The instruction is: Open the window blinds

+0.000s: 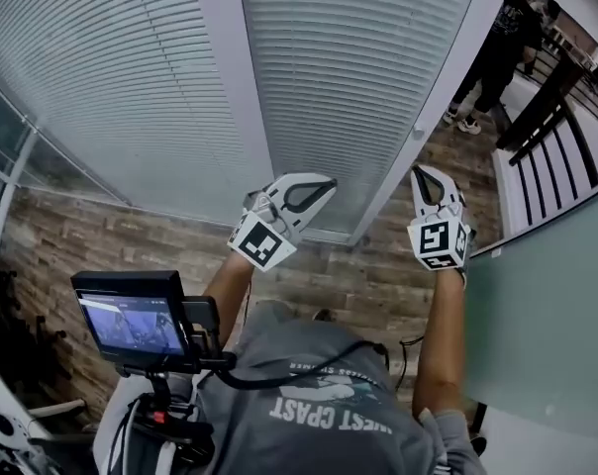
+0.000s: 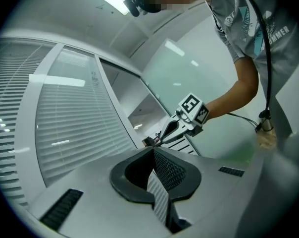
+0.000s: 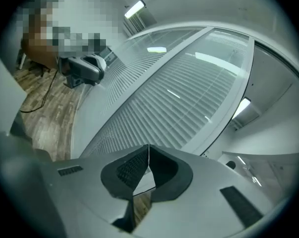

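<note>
The window blinds hang as two panels of white slats, a left panel (image 1: 111, 87) and a right panel (image 1: 358, 67), parted by a white frame post (image 1: 235, 87); the slats look turned shut. Both grippers are held up in front of the right panel's lower edge, apart from it. My left gripper (image 1: 326, 182) is shut with nothing between its jaws, and its own view (image 2: 152, 150) shows the pads meeting. My right gripper (image 1: 421, 172) is also shut and empty (image 3: 148, 147), near the slanted right frame (image 1: 433, 107). From the left gripper view, the right gripper (image 2: 150, 143) shows ahead beside the blinds (image 2: 75, 128).
A small knob (image 1: 418, 134) sits on the right frame. People stand at the upper right (image 1: 497, 47) by a dark railing (image 1: 551, 127). A frosted glass panel (image 1: 547, 315) stands on the right, and a monitor on a rig (image 1: 131, 320) is at the lower left. The floor is wood (image 1: 378, 275).
</note>
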`<act>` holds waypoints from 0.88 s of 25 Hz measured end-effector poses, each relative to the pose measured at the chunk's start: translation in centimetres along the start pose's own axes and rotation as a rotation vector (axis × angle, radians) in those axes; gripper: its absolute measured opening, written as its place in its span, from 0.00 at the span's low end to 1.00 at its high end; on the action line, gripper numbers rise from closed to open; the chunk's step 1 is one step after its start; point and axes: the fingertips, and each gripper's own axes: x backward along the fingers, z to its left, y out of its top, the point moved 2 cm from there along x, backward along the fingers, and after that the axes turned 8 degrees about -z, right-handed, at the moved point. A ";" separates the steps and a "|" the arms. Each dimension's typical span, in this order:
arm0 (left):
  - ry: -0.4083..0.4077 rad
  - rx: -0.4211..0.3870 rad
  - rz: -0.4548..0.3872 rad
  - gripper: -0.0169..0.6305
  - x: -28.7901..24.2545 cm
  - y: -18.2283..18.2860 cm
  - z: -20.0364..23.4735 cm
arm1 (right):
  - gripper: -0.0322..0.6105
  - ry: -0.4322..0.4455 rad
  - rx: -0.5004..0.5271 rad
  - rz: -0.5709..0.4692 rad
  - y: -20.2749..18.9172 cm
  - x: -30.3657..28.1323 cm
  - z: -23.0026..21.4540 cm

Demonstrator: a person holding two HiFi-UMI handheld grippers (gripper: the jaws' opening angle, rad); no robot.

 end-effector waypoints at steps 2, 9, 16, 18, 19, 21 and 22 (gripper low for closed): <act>0.003 0.011 0.044 0.03 -1.8 -2.4 1.1 | 0.06 -0.033 -0.003 0.034 -2.8 -2.9 -1.7; -0.001 0.001 0.056 0.03 -7.3 -7.2 5.0 | 0.16 -0.133 0.127 0.217 -11.0 -11.4 -5.0; -0.013 0.021 0.060 0.03 -9.3 -10.2 8.3 | 0.22 -0.190 0.336 0.313 -13.7 -14.9 -3.8; -0.018 0.025 0.050 0.03 -9.3 -9.9 8.3 | 0.22 -0.237 0.358 0.304 -13.1 -14.1 -3.5; -0.022 0.028 0.045 0.03 -9.4 -9.7 8.2 | 0.22 -0.251 0.358 0.299 -12.8 -13.7 -3.4; -0.034 0.027 0.038 0.03 -9.6 -9.5 7.8 | 0.22 -0.264 0.350 0.291 -12.2 -12.9 -3.4; -0.040 0.027 0.035 0.03 -9.8 -9.3 7.6 | 0.22 -0.267 0.345 0.287 -11.9 -12.6 -3.5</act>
